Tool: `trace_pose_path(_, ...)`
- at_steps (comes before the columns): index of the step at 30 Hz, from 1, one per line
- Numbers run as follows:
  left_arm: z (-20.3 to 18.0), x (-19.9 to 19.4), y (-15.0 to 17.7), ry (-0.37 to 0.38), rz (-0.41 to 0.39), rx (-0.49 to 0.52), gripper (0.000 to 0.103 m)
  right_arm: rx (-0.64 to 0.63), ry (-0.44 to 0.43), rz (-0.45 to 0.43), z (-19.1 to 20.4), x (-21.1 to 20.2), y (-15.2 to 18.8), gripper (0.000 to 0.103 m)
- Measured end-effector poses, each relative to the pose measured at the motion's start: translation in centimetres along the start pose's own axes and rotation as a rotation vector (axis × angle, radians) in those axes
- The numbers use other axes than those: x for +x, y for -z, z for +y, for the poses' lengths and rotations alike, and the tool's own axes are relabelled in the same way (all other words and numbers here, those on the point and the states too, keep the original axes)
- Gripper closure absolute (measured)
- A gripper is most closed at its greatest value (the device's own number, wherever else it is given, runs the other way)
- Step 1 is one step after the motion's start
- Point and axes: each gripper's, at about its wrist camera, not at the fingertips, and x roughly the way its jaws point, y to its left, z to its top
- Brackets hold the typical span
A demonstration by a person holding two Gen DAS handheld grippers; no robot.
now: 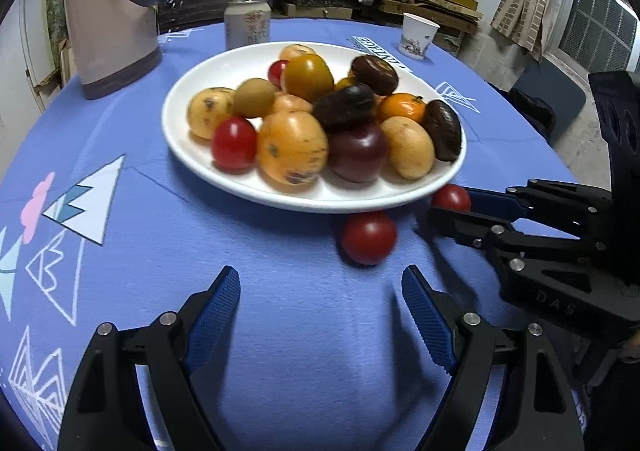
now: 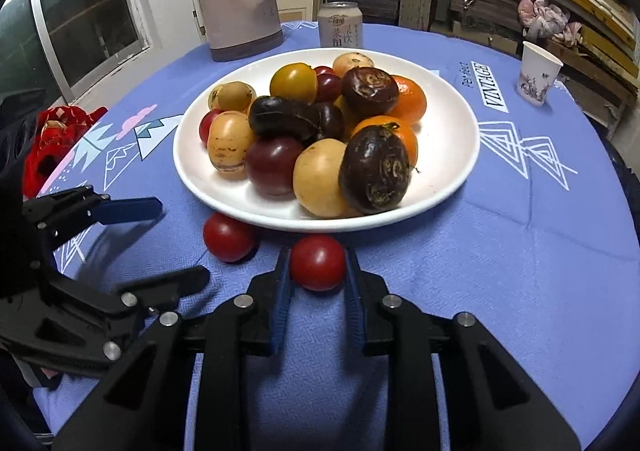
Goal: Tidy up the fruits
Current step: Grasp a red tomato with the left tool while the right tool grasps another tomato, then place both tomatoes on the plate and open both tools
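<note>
Tomato pinched off the cloth

The right gripper [image 2: 318, 271] clamped a tomato [image 2: 317, 262] at the plate's [image 2: 452, 187] six o'clock, likely to plate it; the left gripper [image 1: 320, 291] gaped, empty, near another tomato [image 1: 368, 238].

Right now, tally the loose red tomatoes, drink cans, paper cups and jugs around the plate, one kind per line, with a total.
Loose red tomatoes: 2
Drink cans: 1
Paper cups: 1
Jugs: 1
Total: 5
</note>
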Motion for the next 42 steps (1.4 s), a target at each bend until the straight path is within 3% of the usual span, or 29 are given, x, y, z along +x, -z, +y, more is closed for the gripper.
trace_pose_path(11,-1.1,1.6,-1.4,-0.042,0.009,-0.042,0.023,0.037,0.022,0.014,-1.3,-0.1,0.3,0.077)
trace_pose_path(19,-2.1,2.0,-1.2,-0.069,-0.041,0.05,0.046,0.057,0.045,0.017,-2.2,-0.6,0.6,0.077)
trace_pose_path(20,-2.4,1.9,-1.2,-0.051,-0.044,0.065,0.057,0.06,0.048,0.02,-2.3,-0.6,0.6,0.077)
trace_pose_path(23,-2.9,1.9,-1.2,-0.014,-0.047,0.089,0.072,0.051,0.046,0.031,-2.1,-0.3,0.7,0.077)
trace_pose_path(33,-1.7,0.5,-0.4,0.001,-0.013,0.022,0.073,0.025,0.02,0.018,-1.6,-0.9,0.7,0.077)
trace_pose_path(42,-0.6,-3.1,0.5,-0.01,-0.055,0.009,0.073,0.021,-0.064,-0.015,-0.8,-2.5,1.3,0.077)
